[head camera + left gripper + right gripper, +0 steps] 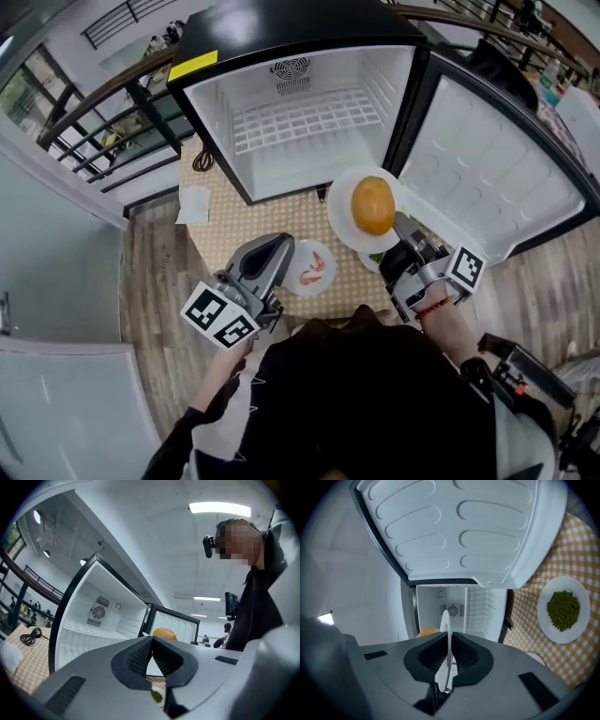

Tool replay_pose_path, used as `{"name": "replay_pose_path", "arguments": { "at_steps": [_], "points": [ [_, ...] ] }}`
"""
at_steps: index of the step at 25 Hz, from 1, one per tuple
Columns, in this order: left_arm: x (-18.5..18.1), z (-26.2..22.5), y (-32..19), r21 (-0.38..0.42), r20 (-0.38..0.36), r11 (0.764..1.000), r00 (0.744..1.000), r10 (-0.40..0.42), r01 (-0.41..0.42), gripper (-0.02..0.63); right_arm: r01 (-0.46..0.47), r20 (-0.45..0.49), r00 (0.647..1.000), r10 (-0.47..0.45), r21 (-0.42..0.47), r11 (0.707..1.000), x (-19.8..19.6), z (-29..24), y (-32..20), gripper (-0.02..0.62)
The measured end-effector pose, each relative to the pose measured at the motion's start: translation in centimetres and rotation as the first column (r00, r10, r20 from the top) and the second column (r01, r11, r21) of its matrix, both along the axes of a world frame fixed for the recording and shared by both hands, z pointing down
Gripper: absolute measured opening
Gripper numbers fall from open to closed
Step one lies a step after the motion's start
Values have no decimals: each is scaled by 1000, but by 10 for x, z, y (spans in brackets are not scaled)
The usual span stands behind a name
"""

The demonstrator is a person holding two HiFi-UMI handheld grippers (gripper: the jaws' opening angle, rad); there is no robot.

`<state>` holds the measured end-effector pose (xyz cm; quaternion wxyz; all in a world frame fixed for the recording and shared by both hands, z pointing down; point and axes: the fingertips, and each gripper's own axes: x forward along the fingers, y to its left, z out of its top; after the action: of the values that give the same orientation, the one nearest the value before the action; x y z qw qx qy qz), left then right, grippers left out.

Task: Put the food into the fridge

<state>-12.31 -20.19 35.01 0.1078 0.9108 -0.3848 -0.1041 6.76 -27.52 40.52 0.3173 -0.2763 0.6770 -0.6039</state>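
Note:
A round orange bun lies on a white plate that hangs in the air in front of the open fridge. My right gripper is shut on that plate's near rim. In the right gripper view the plate rim stands edge-on between the pads of the gripper. My left gripper hovers over the table, shut and empty; its tips touch. A plate with shrimp lies on the table beside it. A plate of green peas sits on the table, mostly hidden under my right gripper in the head view.
The fridge door is swung open to the right. A white wire shelf crosses the fridge's inside. The round table has a yellow checked cloth; a black cable and a white napkin lie at its left. A railing runs behind.

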Motion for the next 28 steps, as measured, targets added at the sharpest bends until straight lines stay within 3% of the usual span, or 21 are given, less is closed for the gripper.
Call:
{"name": "replay_pose_path", "arguments": {
  "at_steps": [8,14,28],
  "points": [
    [-20,-4,-34,19,67,988,986,153,-155,14,-144,-50,988,146,30,989,-16,-3,-23,32],
    [-36,-4,-59,1,33,979,979,203,-203,14,-245,-92,964,249,51,968,-24,-10,-48,32],
    [-22,1,-75,-9,71,942,939,335,-336,14,-387,-129,918,376,-76,919,-44,-1,-106,32]
  ]
}}
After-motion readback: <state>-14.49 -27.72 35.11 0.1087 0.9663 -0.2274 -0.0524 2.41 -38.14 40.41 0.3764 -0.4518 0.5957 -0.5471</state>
